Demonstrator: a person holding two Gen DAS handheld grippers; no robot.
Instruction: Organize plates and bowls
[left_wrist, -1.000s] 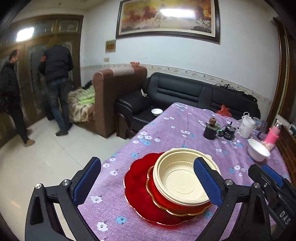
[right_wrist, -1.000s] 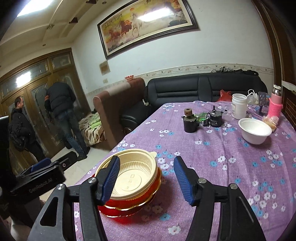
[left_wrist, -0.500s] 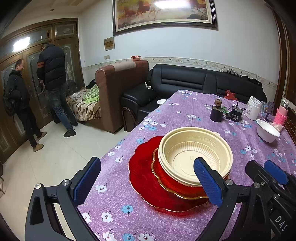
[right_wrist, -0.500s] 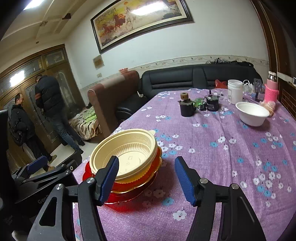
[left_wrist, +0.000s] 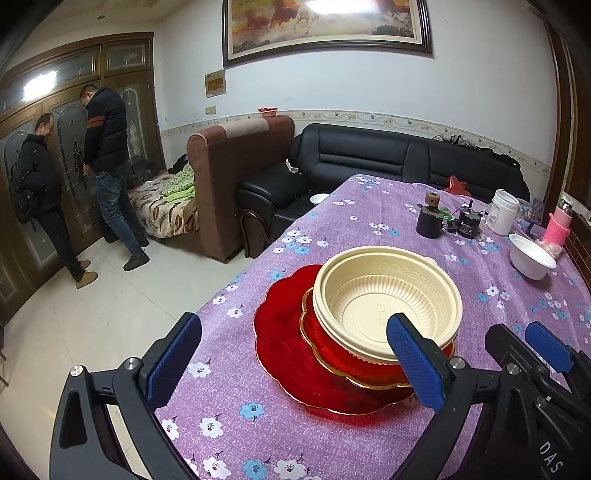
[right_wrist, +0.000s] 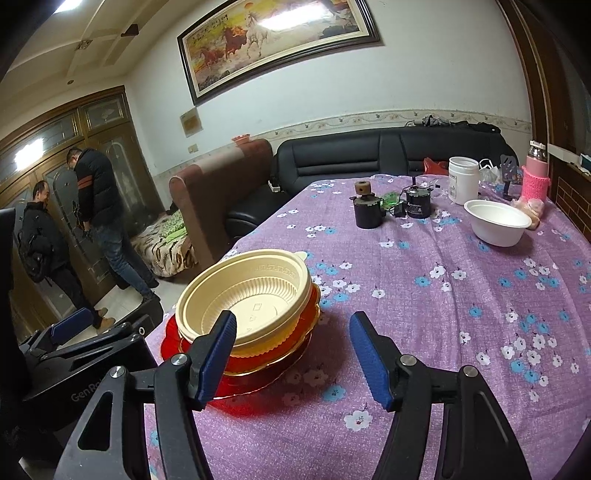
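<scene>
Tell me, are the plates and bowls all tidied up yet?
Nearly. Done: the cream bowl sits in a red bowl on the big red plate, one neat stack. In hand: nothing; the left gripper and right gripper are both open around the stack's edges. Left: the white bowl sits alone at the far side of the table.

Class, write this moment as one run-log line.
stack: cream bowl on red bowl on red plate | left gripper: open | right gripper: open, empty | white bowl: apart

Black sofa (left_wrist: 388, 162) below framed painting (left_wrist: 325, 26), white wall.
</scene>
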